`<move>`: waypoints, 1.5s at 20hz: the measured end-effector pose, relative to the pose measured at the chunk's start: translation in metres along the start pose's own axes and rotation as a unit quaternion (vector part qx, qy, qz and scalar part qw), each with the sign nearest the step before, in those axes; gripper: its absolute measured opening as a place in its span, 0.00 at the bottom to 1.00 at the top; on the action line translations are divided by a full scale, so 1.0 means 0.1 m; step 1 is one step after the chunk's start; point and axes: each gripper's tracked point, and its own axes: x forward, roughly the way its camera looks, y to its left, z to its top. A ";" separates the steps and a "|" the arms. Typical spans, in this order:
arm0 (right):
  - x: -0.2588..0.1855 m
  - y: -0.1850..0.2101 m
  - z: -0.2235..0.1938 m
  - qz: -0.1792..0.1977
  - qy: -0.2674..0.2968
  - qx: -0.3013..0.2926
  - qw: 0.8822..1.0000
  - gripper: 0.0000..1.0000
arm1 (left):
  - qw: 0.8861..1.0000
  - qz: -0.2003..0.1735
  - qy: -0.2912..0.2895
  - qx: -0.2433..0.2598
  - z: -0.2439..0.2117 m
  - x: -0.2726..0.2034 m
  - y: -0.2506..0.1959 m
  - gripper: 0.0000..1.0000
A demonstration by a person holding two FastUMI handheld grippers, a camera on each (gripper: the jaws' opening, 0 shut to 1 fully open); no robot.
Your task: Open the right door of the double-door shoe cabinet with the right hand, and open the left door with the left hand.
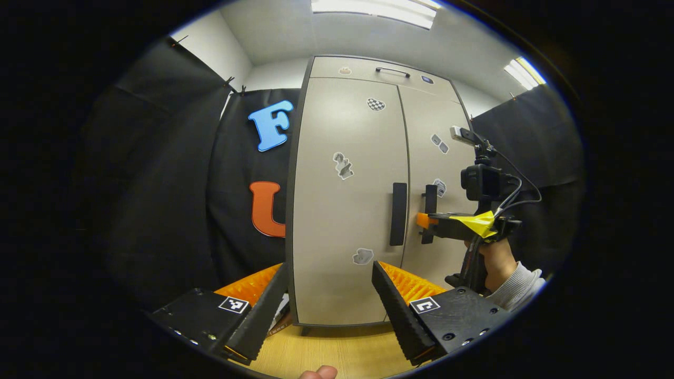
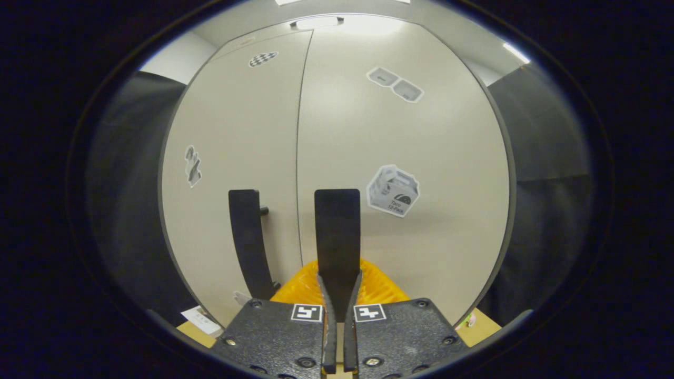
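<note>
Both doors shut, right tongs (image 2: 339,284) clamping right handle (image 2: 337,231)

The shoe cabinet (image 1: 342,210) is showing pale beige-grey doors inside a dark frame, each door carrying a black handle — the left door's handle (image 1: 398,214) and the right door's handle (image 2: 337,231). A black-and-white checkered sticker (image 1: 375,104) is sitting near the top of the left door; 2 grey stickers (image 2: 395,84) are marking the right door. The table (image 1: 337,352) is showing light wood grain — a grey sleeve (image 1: 518,287) is covering the person's wrist.
</note>
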 end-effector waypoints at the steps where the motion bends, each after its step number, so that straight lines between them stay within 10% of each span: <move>1: -0.01 0.00 0.00 0.004 0.001 -0.002 1.000 0.08 | 1.000 0.000 -0.002 0.002 0.02 -0.03 -0.01 0.95; 17: -0.29 -0.18 -0.02 0.087 0.006 -0.014 0.996 0.08 | 1.000 0.007 -0.016 0.000 0.17 -0.22 -0.34 0.95; 30: -0.50 -0.51 0.01 0.069 0.006 -0.020 0.997 0.08 | 1.000 0.001 -0.026 -0.001 0.24 -0.20 -0.83 0.95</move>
